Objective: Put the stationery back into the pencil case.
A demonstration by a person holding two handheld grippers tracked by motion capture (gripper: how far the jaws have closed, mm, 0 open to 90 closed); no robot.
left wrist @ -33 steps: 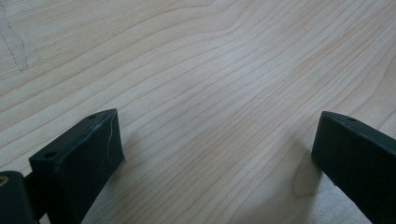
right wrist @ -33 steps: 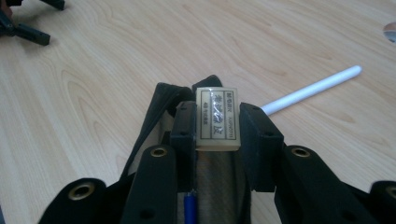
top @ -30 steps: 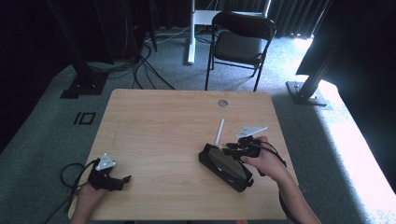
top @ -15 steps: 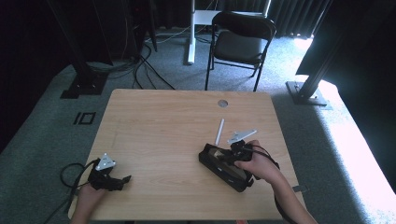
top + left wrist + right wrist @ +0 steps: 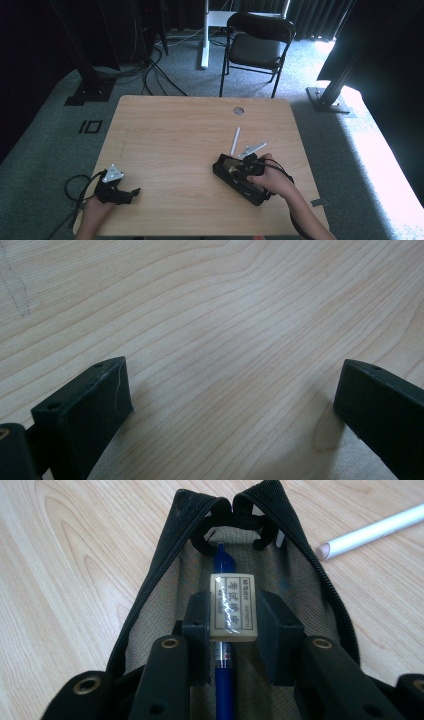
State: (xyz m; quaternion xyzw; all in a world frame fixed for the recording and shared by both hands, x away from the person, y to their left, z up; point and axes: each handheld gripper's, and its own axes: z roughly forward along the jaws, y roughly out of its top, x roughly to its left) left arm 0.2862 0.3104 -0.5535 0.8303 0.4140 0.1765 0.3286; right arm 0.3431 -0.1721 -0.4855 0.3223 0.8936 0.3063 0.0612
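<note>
Grey carpet, a black folding chair [image 5: 257, 45] and loose cables surround the pale wooden table [image 5: 170, 135] where a person works with a gripper in each hand. Over the last second the right gripper [image 5: 248, 167] has swung from just past the far end of the open black fabric zip pencil case [image 5: 240, 180] back over its mouth, and the grey plate on top has turned with it. I take that as an item being carried into the case, so a packing job looks under way.

From above, whatever it carries is too small to see. The right gripper view settles it: its jaws are clamped on a small white rectangular eraser [image 5: 233, 606] with a printed wrapper, held over the case's mesh lining directly above a blue pen [image 5: 223, 680] already lying inside. A white plastic tube [image 5: 372, 531] lies on the wood just beside the case.

At the near left corner the left gripper [image 5: 127, 194] rests low, and its own view shows jaws spread wide over bare wood.
</note>
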